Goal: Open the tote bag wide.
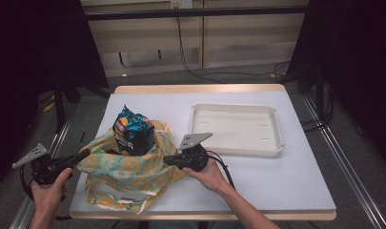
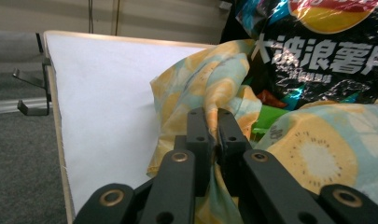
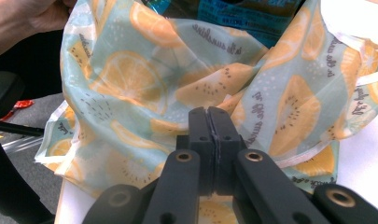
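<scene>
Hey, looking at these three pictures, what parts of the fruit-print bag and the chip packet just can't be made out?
- Chip packet: its lower part, high view, hidden by the fruit-print bag.
- Bag contents: a green item beside the packet, left gripper view, mostly covered by fabric.
- Packet top, left gripper view: cut off by the upper edge.
- Fabric pinched in the right tongs, right gripper view: hidden between the closed jaws.
- Left tongs tips, high view: too small.
</scene>
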Demonstrator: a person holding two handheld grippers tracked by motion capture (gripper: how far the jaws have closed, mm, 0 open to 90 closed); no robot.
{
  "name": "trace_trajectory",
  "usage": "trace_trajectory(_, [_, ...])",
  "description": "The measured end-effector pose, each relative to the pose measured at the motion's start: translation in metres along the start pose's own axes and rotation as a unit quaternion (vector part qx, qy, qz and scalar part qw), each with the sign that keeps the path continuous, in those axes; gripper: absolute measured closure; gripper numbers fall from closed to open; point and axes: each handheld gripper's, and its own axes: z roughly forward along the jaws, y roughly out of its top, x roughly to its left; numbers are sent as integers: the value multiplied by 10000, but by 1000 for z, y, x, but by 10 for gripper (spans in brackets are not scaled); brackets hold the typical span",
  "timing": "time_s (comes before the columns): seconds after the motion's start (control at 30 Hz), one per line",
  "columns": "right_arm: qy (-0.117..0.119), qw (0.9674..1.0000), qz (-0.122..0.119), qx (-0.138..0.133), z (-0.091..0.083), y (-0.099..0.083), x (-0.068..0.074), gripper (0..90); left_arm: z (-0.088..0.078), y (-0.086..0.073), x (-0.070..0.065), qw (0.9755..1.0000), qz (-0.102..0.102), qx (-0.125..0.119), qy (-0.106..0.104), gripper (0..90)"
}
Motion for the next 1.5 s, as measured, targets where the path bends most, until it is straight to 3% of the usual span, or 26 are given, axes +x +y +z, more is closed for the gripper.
trace_trajectory(0.03, [-2, 10000, -2, -5, 0, 0, 0, 892, 1, 0, 2, 9999, 18, 65, -74, 870])
trace_trajectory(0.07, [-4, 10000, 0, -11, 0, 0, -1, 891, 3, -1, 1, 9999, 88, 116, 92, 871])
trace_trajectory(0.13, [-12, 10000, 2, -26, 0, 0, 0, 889, 7, -3, 1, 9991, 217, 318, 170, 872])
trace_trajectory(0.3, [1, 10000, -37, 4, 1, -1, 1, 862, 12, -12, 3, 9988, 183, 440, 126, 877])
trace_trajectory(0.47, [35, 10000, -68, 51, 2, -2, 2, 890, 21, -26, -1, 9948, 385, 901, 293, 884])
trace_trajectory(0.5, [72, 9999, -64, 74, 3, -2, 2, 900, 23, -29, -2, 9949, 346, 929, 197, 885])
trace_trajectory(0.63, [83, 9998, -81, 171, 6, -6, 2, 900, 20, -39, 4, 9965, 108, 801, -198, 884])
trace_trajectory(0.73, [123, 9997, -57, 221, 5, -12, 2, 900, 17, -45, 5, 9968, 103, 738, -273, 882])
trace_trajectory(0.9, [71, 9993, 84, 352, 1, -29, -1, 900, 15, -49, 5, 9971, 90, 703, -286, 875])
trace_trajectory(1.0, [44, 9986, 11, 522, 4, -37, 0, 900, 15, -50, 4, 9973, 108, 670, -269, 869])
trace_trajectory(1.13, [45, 9984, 38, 557, 5, -40, 0, 900, 14, -51, 3, 9974, 139, 668, -226, 858])
trace_trajectory(1.17, [35, 9984, 40, 564, 5, -40, 0, 900, 14, -51, 4, 9973, 85, 652, -325, 848])
trace_trajectory(1.3, [70, 9987, 46, 504, 4, -39, -2, 900, 7, -47, 5, 9982, -64, 517, -299, 713])
trace_trajectory(1.37, [98, 9992, 28, 397, 1, -36, -2, 808, 1, -42, 3, 9988, -85, 368, -310, 657])
trace_trajectory(1.4, [101, 9995, 39, 312, -2, -32, -1, 736, -4, -38, 1, 9991, -50, 289, -312, 636])
trace_trajectory(1.5, [93, 9999, -50, 44, -10, -17, 3, 632, -10, -27, -7, 9993, 101, 238, -260, 586])
